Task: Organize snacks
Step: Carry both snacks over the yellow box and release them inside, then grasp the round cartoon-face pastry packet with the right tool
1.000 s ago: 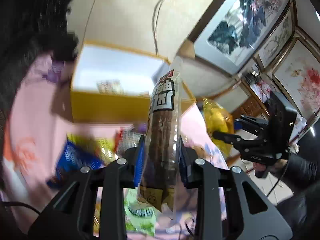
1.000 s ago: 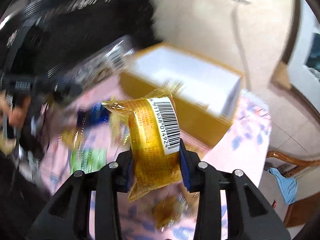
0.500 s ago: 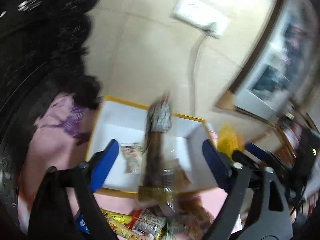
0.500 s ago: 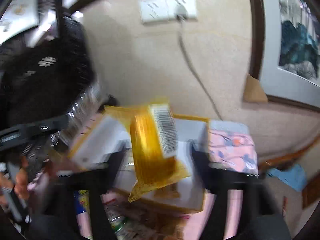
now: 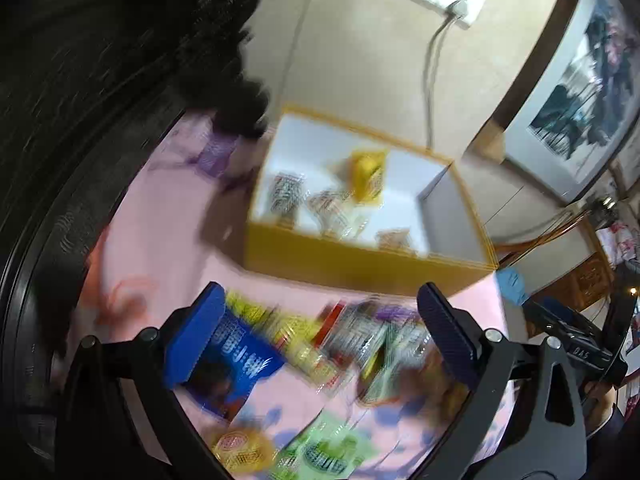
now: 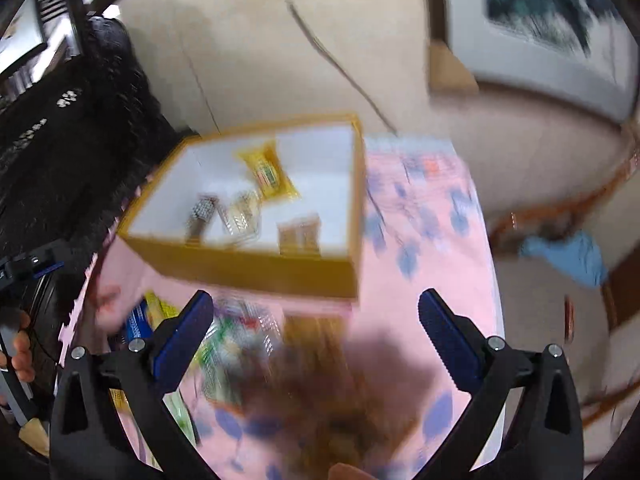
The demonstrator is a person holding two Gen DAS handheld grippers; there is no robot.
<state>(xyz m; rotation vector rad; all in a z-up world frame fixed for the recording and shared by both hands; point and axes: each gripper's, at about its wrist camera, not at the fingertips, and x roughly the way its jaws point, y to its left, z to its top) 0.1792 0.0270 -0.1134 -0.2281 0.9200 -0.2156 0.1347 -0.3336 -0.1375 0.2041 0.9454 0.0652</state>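
Both packets I was carrying a second ago are now lying in the box [image 6: 256, 268]: yellow packet [image 6: 269, 171] toward its far wall, long brown stick packet [image 6: 201, 214] near its front-left corner. My left gripper [image 5: 320, 344] and right gripper [image 6: 316, 338] are both spread wide, holding nothing, hovering over the snack pile [image 5: 320, 344] on the pink tablecloth [image 6: 420, 240] just in front of the box. Everything is motion-blurred.

Both tongs (now spread) released their snacks into the box [image 6: 256, 268].
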